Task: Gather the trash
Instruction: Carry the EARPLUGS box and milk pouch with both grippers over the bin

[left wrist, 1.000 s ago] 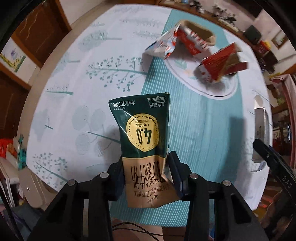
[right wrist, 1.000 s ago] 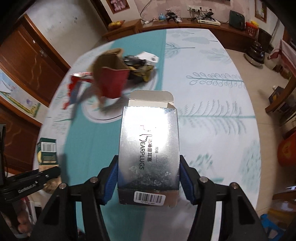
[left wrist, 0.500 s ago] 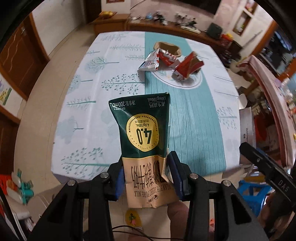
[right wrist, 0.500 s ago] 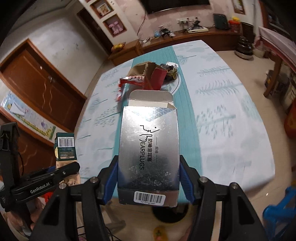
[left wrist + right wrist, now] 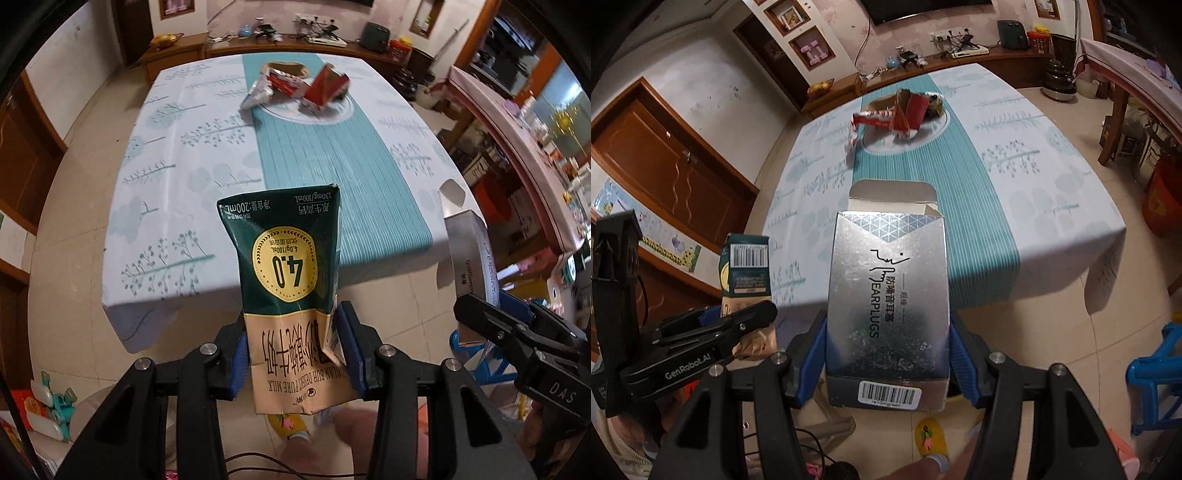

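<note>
Closest in, the left gripper (image 5: pixel 295 343) pinches a green and tan milk carton (image 5: pixel 286 280) between its blue pads (image 5: pixel 350 345), clamped on the tan lower part while the crumpled green end stands out past the fingertips with its print upside down. Likewise the right gripper (image 5: pixel 888 354) is closed around a silver earplug box (image 5: pixel 888 291), both pads pressed against the box's sides; the barcode end sits nearest the camera and the open top flap (image 5: pixel 893 192) points away beyond the tips. Each held item also shows in the other camera: the carton off to the left of the right gripper's fingers, the silver box off to the right of the left gripper's fingers. Both grippers hang over tiled floor (image 5: pixel 77 280), short of the table edge. Ahead of the fingers lies a table under a white leaf-print tablecloth (image 5: pixel 1038 177) with a teal striped runner (image 5: pixel 332 158) down its middle. Far beyond the tips, at the runner's distant end, a white plate (image 5: pixel 341 110) carries red crumpled packaging (image 5: pixel 325 90), and a silver and red wrapper (image 5: pixel 266 90) lies partly off its left rim.
</note>
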Demonstrator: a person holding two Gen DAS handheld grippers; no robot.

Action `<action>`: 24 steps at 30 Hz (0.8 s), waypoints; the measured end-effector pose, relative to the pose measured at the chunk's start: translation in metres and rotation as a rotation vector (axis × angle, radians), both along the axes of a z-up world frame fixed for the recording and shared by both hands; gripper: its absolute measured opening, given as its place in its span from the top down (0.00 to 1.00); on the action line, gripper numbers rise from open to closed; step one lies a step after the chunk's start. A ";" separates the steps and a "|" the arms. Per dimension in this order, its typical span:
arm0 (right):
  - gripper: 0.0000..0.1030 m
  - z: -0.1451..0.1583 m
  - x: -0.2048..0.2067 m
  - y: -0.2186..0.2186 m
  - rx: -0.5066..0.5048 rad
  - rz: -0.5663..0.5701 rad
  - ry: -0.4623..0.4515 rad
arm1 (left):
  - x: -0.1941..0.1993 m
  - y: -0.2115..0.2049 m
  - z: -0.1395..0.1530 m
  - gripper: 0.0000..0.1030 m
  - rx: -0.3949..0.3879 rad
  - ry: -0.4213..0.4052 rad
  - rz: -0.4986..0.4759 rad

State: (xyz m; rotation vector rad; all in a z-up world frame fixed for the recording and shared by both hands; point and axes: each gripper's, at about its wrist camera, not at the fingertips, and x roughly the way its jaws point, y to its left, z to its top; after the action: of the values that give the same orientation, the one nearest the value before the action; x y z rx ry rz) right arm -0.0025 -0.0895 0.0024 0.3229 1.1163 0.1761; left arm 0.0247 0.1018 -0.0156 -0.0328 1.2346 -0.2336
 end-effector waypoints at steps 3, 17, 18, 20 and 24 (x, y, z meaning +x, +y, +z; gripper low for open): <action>0.42 -0.009 -0.011 -0.001 -0.011 0.011 0.031 | -0.008 -0.009 -0.012 0.60 0.005 0.025 -0.010; 0.41 -0.197 -0.041 -0.012 0.024 0.015 0.367 | -0.042 -0.043 -0.195 0.59 0.058 0.281 -0.015; 0.41 -0.216 -0.042 -0.013 0.019 0.013 0.391 | -0.043 -0.043 -0.211 0.59 0.058 0.301 -0.007; 0.41 -0.254 -0.043 -0.015 0.019 0.008 0.441 | -0.042 -0.042 -0.236 0.59 0.057 0.331 0.002; 0.41 -0.321 -0.038 -0.018 0.032 -0.002 0.512 | -0.035 -0.041 -0.289 0.59 0.041 0.359 0.019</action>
State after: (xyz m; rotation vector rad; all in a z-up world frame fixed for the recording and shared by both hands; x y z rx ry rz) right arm -0.0400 -0.1073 -0.3183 0.4105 1.6200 0.1113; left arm -0.0101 0.0605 -0.3043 -0.0524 1.5955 -0.1911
